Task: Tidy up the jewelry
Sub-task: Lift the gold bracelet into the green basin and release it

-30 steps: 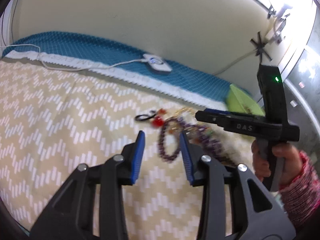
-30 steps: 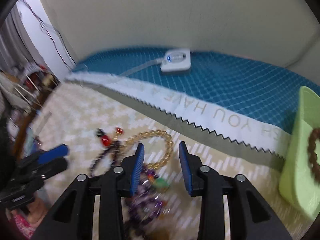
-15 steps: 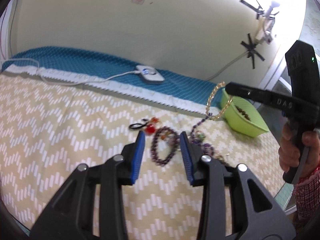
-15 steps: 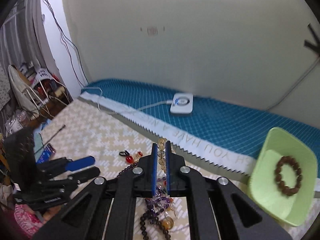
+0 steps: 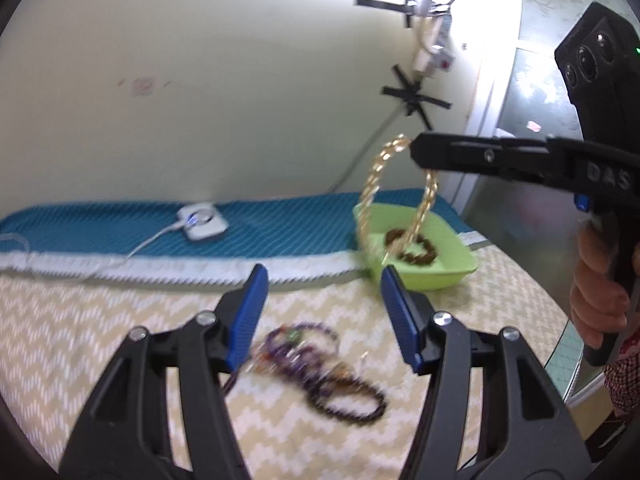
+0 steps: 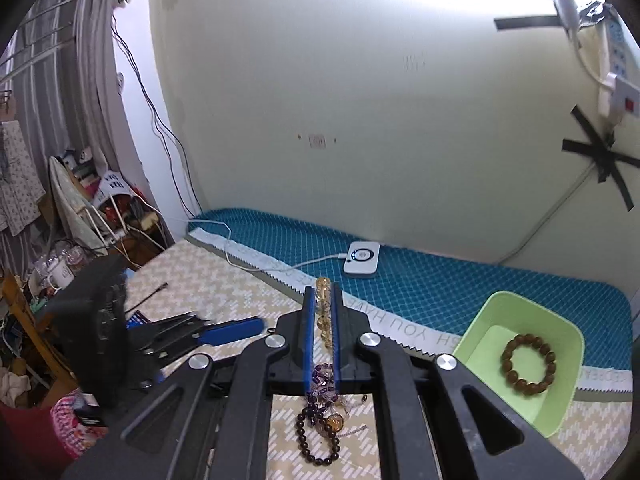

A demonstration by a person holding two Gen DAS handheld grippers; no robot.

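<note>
Bracelet: gold bead bracelet (image 5: pixel 394 196) hangs pinched in my right claw (image 6: pixel 322 330), dangling above the green tray (image 5: pixel 460 270).
Tray: ahead and right of that claw, already holding a brown bracelet (image 6: pixel 529 364).
Left claw (image 5: pixel 324 316): spread, holding nothing, above the purple bead pile (image 5: pixel 320 364).
Advice: I should centre over the tray, lower until beads rest, then release.

My work surface is a bed (image 5: pixel 80 352) under a beige zigzag-patterned cover (image 6: pixel 224 280) — along the wall side runs a teal quilted mat (image 6: pixel 460 284) with a white saw-toothed printed edge. On the cover lies a tangle of purple bead bracelets (image 5: pixel 320 364); a green tray (image 6: pixel 560 392) sits at the mat's edge, a white corded device (image 6: pixel 362 258) on the mat
</note>
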